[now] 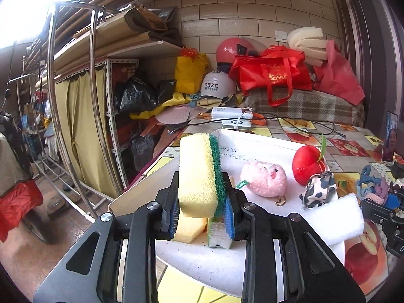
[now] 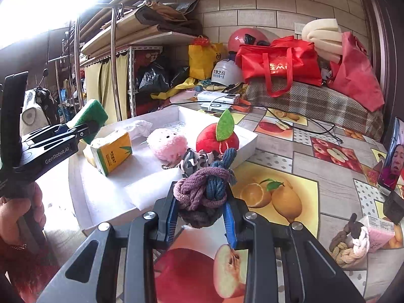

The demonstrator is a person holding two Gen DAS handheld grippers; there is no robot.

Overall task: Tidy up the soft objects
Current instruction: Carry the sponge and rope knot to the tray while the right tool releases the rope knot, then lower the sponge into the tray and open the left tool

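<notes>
My left wrist camera looks forward along its fingers from just above the near-left edge of the white tray [image 1: 141, 184], facing the brick wall [image 1: 227, 7]. My right wrist camera faces the same way from over the tablecloth [image 2: 298, 156], right of the tray [image 2: 248, 140]. Both share the tray, the plush apple [image 1: 306, 164] [image 2: 214, 139] and the back clutter.

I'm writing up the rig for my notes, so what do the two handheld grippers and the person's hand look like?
Both are matte black plastic linkage frames with silver round pivot bolts and blue ribbed finger pads. The left gripper, seen from the right wrist view, bears white "GenRobot.AI" lettering and a tall black handle. The right gripper matches it. The bare left hand grips that handle above a red sleeve.
</notes>
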